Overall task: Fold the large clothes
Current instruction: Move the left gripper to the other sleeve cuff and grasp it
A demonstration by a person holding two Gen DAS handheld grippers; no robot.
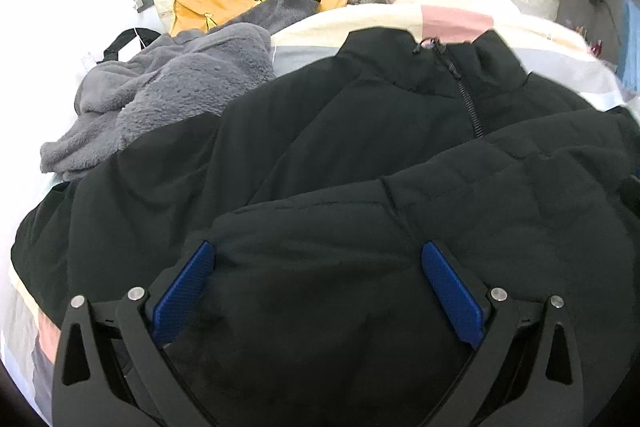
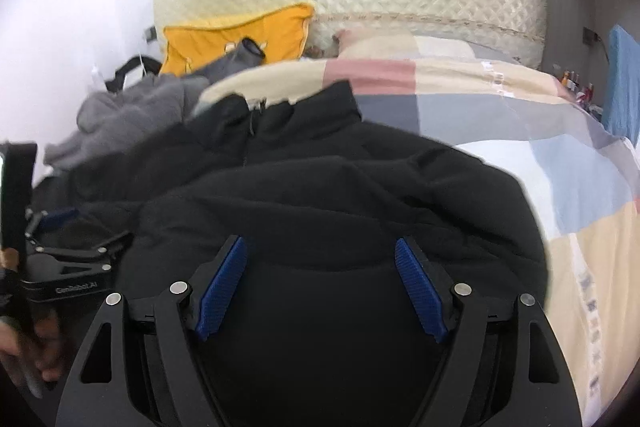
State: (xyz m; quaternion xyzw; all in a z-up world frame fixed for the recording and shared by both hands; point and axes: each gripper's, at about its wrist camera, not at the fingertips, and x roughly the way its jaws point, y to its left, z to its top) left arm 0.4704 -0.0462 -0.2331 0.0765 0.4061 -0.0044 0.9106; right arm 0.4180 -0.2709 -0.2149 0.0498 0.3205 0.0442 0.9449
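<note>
Both tools, left tool (image 1: 316, 267) & right tool (image 2: 320, 263), gape wide over the puffy black zip jacket (image 1: 360, 131) on the bed (image 2: 520, 147), gripping nothing. Pinch the bottom edge w/ both, lift evenly.

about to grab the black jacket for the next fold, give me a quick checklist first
1. Left gripper jaws apart over the fabric: ok.
2. Right gripper jaws apart: ok.
3. Black jacket zipped at the collar: ok.
4. Jacket lying flat: not ok, a thick fold bunches at the near edge.
5. Grey fleece apart from the jacket: not ok, they touch at the jacket's left edge.
6. Pads biting fabric yet: cannot tell.
</note>
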